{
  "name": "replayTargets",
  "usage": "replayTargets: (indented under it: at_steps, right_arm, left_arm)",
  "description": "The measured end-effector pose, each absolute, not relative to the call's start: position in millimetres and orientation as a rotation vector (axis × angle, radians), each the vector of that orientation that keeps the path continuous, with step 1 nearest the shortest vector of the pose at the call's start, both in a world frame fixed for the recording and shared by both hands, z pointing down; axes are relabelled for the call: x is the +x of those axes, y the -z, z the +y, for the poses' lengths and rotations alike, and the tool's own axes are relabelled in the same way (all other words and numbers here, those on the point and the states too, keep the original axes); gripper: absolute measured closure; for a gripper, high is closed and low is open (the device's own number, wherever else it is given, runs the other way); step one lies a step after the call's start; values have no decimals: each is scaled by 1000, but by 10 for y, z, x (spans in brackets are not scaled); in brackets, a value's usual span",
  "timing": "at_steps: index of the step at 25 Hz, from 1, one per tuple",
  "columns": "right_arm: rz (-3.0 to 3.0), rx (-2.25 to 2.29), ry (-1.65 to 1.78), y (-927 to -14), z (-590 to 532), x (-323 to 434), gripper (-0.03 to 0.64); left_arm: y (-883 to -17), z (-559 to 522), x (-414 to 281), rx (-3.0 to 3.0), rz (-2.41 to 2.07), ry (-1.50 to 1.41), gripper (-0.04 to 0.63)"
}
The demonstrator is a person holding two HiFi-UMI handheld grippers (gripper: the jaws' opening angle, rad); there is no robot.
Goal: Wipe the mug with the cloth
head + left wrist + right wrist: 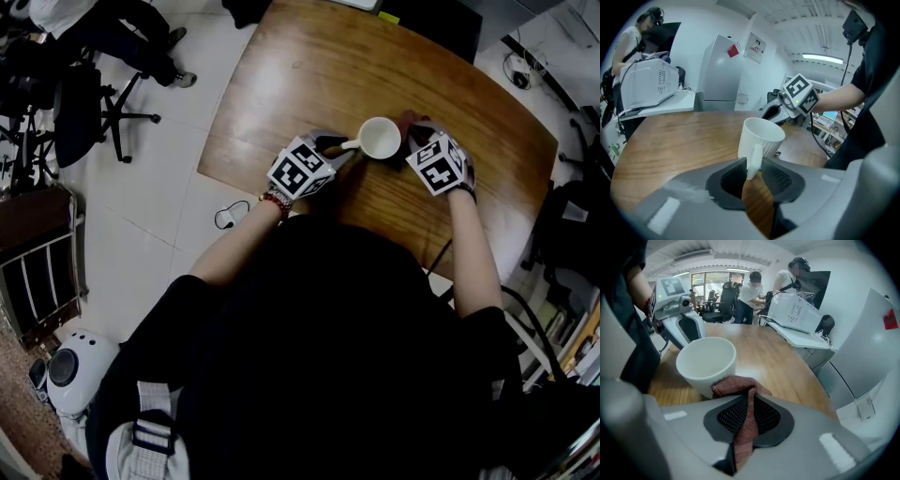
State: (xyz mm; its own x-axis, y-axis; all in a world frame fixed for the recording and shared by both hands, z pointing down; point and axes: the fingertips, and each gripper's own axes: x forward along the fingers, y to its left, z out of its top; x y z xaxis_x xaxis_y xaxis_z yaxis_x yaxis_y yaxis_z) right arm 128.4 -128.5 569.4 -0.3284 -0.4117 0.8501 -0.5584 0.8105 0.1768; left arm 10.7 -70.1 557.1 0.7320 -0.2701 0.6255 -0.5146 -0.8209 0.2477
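A white ribbed mug [380, 138] stands upright on the wooden table [375, 56], with its handle [753, 161] pointing at my left gripper [337, 145]. The handle sits between the left jaws, which stand open; a strip of table shows between it and the right pad. My right gripper [410, 131] is on the mug's other side, shut on a reddish-brown cloth [740, 387]. The cloth's bunched end lies against the mug [705, 364] low on its outer wall. The mug is empty inside.
The table's near edge runs just below both grippers. On the floor to the left are an office chair [94, 112] and a cable [225, 217]. A printer [647, 84] on a side desk and a white cabinet [722, 70] stand beyond the table, with people [752, 296] there.
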Motion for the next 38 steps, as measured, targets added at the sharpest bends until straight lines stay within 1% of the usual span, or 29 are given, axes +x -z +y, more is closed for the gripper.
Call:
replayTargets:
  at_steps: [6, 9, 15, 27, 33, 38]
  right_arm:
    - [-2076, 682, -63, -5321, -1403, 1159, 582]
    - [-2095, 609, -17, -5280, -1455, 1094, 582]
    - [-2074, 469, 44, -5430, -1494, 992, 583]
    - [-2041, 340, -5, -5739, -1350, 971, 583]
    - [-2027, 373, -31, -5884, -1293, 976, 583]
    - [-2193, 522, -67, -5500, -1518, 974, 583]
  left_arm:
    - [-5529, -711, 114, 2483, -631, -786, 491]
    - [-5520, -733, 117, 2501, -618, -807, 494]
    - [-5512, -785, 104, 2521, -606, -840, 492]
    - [-5532, -1013, -39, 2574, -691, -928, 491]
    - [-5545, -1074, -60, 2578, -729, -936, 489]
    - [-5533, -1087, -66, 2585, -728, -927, 488]
